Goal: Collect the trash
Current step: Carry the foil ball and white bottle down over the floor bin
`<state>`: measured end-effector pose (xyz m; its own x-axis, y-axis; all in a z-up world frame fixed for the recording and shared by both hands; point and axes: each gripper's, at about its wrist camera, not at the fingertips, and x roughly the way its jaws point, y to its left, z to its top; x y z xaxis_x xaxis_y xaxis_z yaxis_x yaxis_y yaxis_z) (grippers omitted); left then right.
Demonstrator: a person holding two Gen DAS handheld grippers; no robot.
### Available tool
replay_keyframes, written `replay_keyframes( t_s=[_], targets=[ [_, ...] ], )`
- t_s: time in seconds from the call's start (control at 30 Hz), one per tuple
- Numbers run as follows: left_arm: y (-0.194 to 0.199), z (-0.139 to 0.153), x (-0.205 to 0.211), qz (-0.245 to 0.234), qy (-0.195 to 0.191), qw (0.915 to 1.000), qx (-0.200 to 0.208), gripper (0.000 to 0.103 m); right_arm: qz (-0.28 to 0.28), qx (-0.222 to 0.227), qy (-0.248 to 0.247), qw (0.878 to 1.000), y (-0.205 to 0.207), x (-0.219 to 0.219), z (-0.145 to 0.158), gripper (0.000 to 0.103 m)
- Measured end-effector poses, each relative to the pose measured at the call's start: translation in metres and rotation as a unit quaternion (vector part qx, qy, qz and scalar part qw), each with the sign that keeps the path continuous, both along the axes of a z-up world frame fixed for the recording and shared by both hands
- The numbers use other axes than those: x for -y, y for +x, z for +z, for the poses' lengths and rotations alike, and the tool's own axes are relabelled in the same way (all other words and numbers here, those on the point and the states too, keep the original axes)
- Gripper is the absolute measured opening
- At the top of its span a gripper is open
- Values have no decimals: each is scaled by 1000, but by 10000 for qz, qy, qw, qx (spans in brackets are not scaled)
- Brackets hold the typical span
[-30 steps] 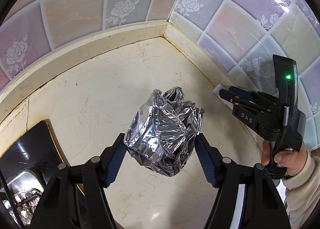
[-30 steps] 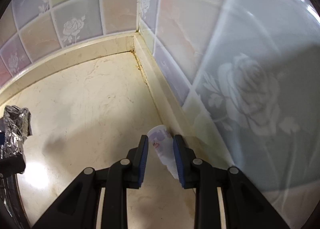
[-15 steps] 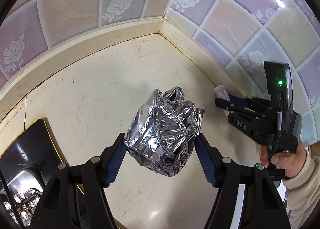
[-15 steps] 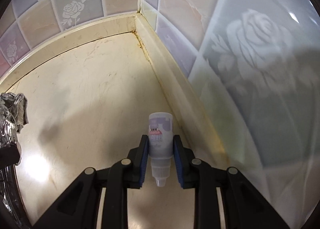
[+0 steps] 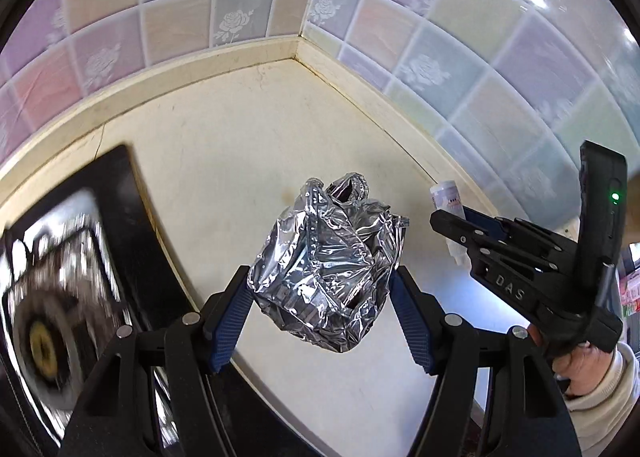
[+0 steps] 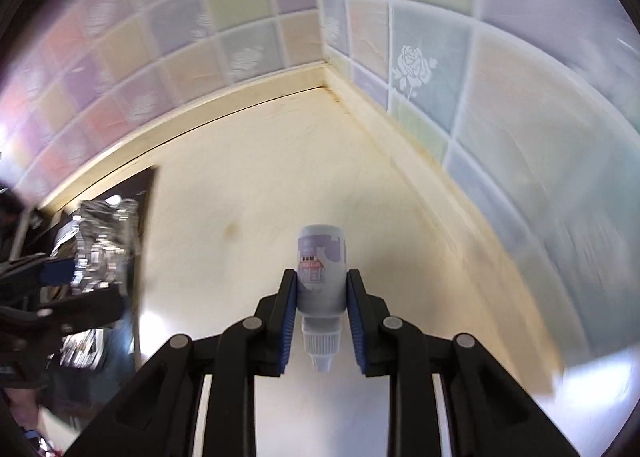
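My left gripper (image 5: 320,297) is shut on a crumpled ball of silver foil (image 5: 328,265) and holds it above the cream counter. My right gripper (image 6: 322,297) is shut on a small white bottle with a purple label (image 6: 321,273), its nozzle pointing back toward the camera, lifted off the counter. In the left wrist view the right gripper (image 5: 460,217) shows at the right with the bottle (image 5: 446,197) sticking out of it. In the right wrist view the foil (image 6: 100,241) and the left gripper (image 6: 52,273) show blurred at the left.
The cream counter (image 5: 248,145) ends in a corner of pastel rose-patterned wall tiles (image 5: 440,69). A black stove top with a foil-lined burner (image 5: 52,297) lies at the left. A hand in a cream sleeve (image 5: 588,377) holds the right gripper.
The right gripper closed on the bottle by the wall and lifted it away. Both grippers have pulled back from the corner, so the stove now shows more.
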<state>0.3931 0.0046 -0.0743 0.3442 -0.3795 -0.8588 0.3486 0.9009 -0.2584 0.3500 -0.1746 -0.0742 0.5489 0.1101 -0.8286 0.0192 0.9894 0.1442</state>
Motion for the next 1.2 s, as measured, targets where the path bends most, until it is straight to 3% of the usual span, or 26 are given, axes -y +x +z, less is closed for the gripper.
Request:
replay_keyframes(
  t_s=[0.3,0.5,0.63,0.83,1.2],
  targets=[
    [-163,-5,13,354,84,9993,-26,67,592,30,501,9970,-163,-20,16,24],
    [-246,-27,15,321,211,9989,-261,67,730,-356,872,9929,-238,-29,-7,24],
    [-291,-48,9,215,325,9988,-287,67,649,-499,729,9940,-276,-36,-32,24],
    [-328,-101,1,183,363,9980,-487,67,448,-789,408,9950,-318,-48,-92,24],
    [-349,-270,-9,-205,594,9918,-1114,68,-199,-1684,556,9839,-336,-64,-264,24]
  ],
)
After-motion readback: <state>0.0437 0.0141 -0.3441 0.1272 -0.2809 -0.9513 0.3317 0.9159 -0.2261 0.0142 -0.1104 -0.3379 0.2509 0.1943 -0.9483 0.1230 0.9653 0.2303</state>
